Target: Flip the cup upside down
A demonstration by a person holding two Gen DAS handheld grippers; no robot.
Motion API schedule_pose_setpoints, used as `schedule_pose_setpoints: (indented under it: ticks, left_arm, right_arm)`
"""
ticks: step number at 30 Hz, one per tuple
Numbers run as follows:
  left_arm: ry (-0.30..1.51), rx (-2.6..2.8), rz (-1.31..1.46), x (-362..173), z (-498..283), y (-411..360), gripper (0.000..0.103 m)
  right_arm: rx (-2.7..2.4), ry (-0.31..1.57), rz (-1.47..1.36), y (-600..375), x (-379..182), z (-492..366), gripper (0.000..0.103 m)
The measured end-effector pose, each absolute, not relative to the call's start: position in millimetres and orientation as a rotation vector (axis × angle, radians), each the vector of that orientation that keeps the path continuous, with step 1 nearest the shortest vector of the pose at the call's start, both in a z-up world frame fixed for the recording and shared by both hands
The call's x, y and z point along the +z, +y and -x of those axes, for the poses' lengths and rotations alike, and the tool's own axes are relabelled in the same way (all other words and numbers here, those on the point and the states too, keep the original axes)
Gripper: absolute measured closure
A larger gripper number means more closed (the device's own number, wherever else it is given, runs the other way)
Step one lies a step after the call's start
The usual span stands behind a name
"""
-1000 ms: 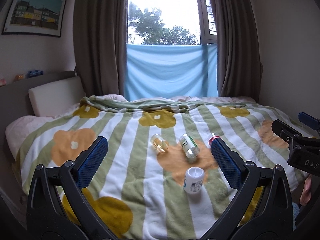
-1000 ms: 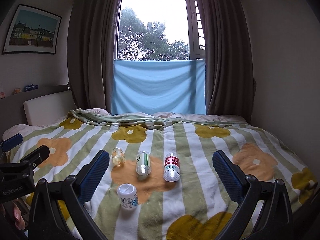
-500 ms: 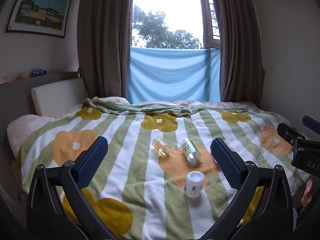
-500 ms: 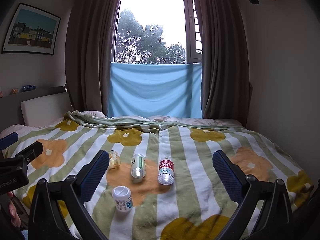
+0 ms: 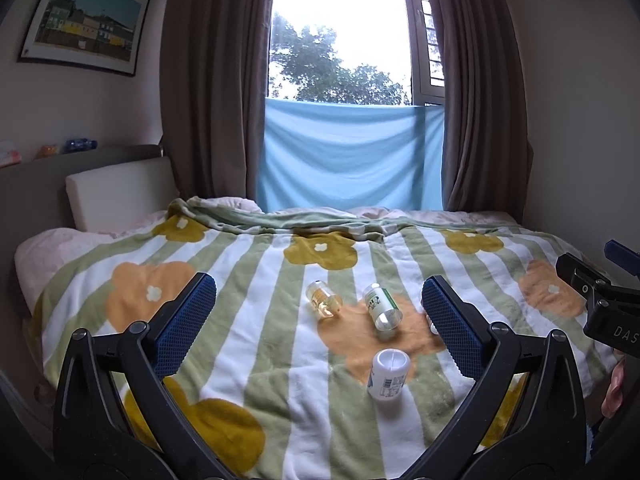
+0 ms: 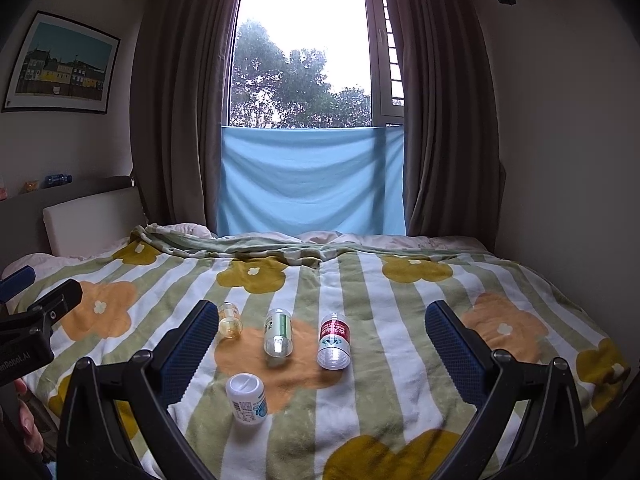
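Both grippers, left [image 5: 318,318] and right [image 6: 318,346], stay spread and empty, drifting slightly; four containers [image 6: 245,398] lie unmoved.

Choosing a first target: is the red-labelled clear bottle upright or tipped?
Tipped: the red-labelled clear plastic bottle lies on its side on the striped floral blanket.

- Bed [image 6: 400,400] w/ striped green/white flower blanket [image 6: 376,280]; pink sheet showing at far edge.
- On blanket, row of 3 lying on sides: small amber bottle [image 6: 229,320], green-label bottle [image 6: 278,332], red-label bottle [image 6: 334,340].
- White container [image 6: 246,398] nearer cam, apart from row, tilted.
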State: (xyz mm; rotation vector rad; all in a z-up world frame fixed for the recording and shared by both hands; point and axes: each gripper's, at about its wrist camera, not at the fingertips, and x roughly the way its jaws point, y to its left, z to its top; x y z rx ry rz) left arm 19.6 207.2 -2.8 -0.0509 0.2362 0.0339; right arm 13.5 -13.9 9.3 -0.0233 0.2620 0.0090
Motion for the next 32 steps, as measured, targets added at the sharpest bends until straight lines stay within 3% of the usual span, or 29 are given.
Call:
schedule_pose_setpoints:
  ticks: [32]
  left_arm:
    - [0.154, 0.087, 0.033, 3, -9, 209, 0.000]
  right_arm:
    - [0.010, 0.266, 0.020, -13, 10, -14, 0.000]
